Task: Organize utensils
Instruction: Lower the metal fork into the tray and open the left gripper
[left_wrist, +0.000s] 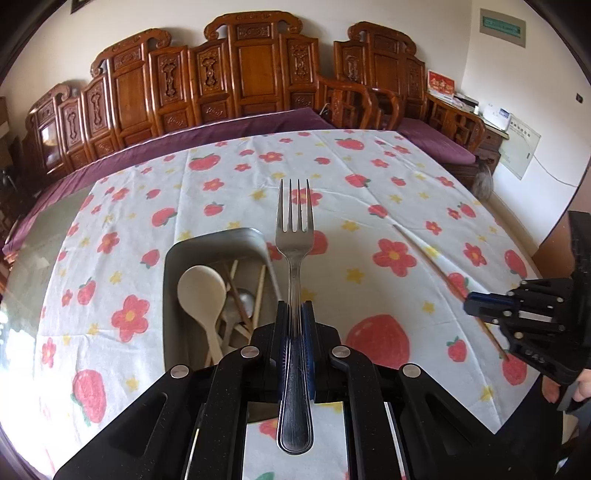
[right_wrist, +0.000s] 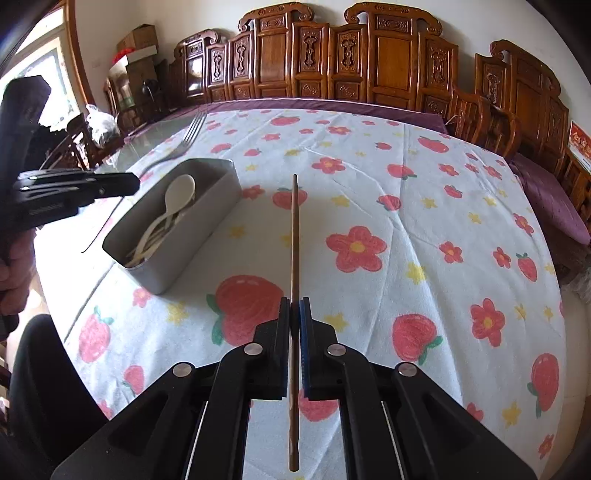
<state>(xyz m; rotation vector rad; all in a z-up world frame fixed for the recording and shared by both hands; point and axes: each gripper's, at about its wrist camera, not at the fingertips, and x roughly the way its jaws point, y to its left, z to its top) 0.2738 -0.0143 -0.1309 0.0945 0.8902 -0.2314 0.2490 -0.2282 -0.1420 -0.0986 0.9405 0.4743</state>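
Note:
My left gripper (left_wrist: 295, 308) is shut on a steel fork (left_wrist: 294, 229), tines pointing away, held just right of the grey utensil box (left_wrist: 170, 258). The box holds a cream spoon (left_wrist: 202, 291), a metal spoon and some chopsticks. My right gripper (right_wrist: 294, 302) is shut on a brown wooden chopstick (right_wrist: 294, 229) that points forward above the cloth, right of the grey box (right_wrist: 207, 225). In the right wrist view the left gripper (right_wrist: 135, 182) shows at the left with the fork (right_wrist: 186, 142) sticking out beyond the box. The right gripper (left_wrist: 469, 304) shows at the right edge of the left wrist view.
The round table carries a white cloth (left_wrist: 369, 177) printed with red flowers and strawberries. A carved wooden bench with a purple cushion (left_wrist: 229, 129) runs behind the table. A person's hand (left_wrist: 576, 387) holds the right gripper's handle.

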